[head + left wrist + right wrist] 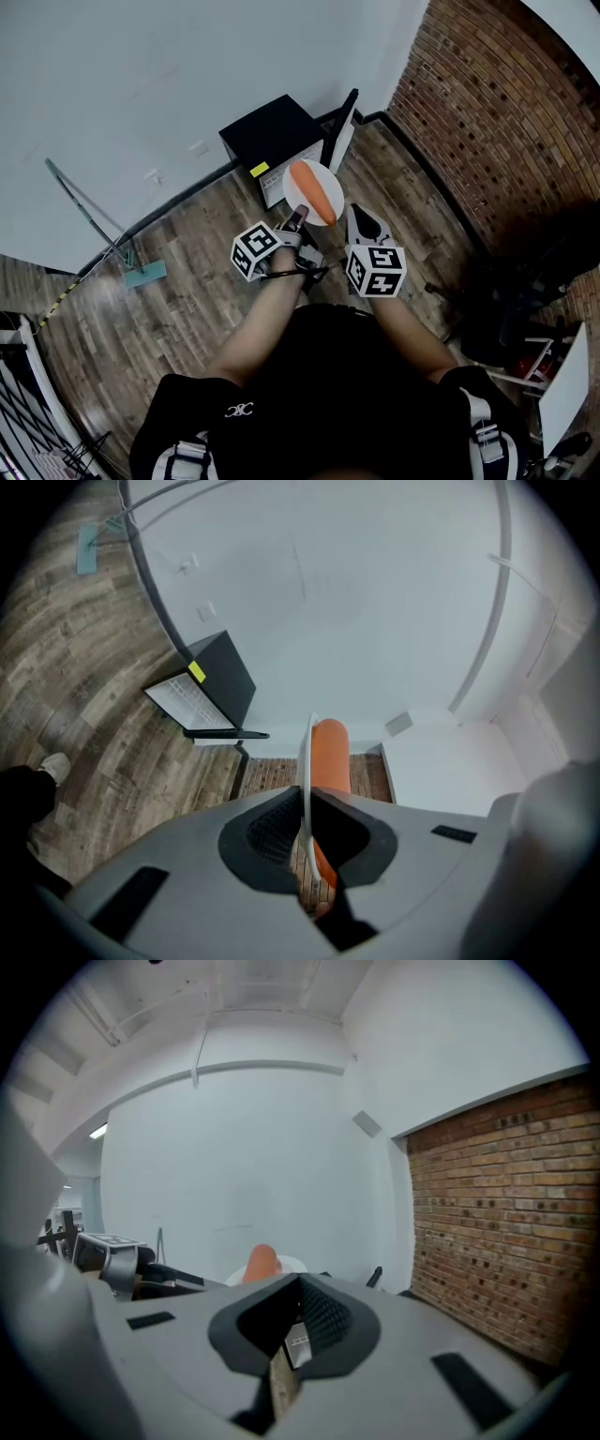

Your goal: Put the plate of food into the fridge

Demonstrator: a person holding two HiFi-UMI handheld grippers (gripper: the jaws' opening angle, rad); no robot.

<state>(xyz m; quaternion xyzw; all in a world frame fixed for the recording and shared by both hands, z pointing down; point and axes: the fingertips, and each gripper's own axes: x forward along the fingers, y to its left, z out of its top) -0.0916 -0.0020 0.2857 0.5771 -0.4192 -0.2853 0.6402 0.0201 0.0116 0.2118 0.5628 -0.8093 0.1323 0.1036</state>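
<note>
Left gripper [307,850] fingers clamped on white plate [331,182] rim (orange food [312,195] aboard), above wood floor [187,281]; right gripper [287,1354] fingers together.

A mop [143,273] with a teal head leans against the white wall [141,75] and stands on the wooden floor [178,309]. Right of this wall is a brick wall [497,112].

White plate [331,183], orange food [311,192]
</note>
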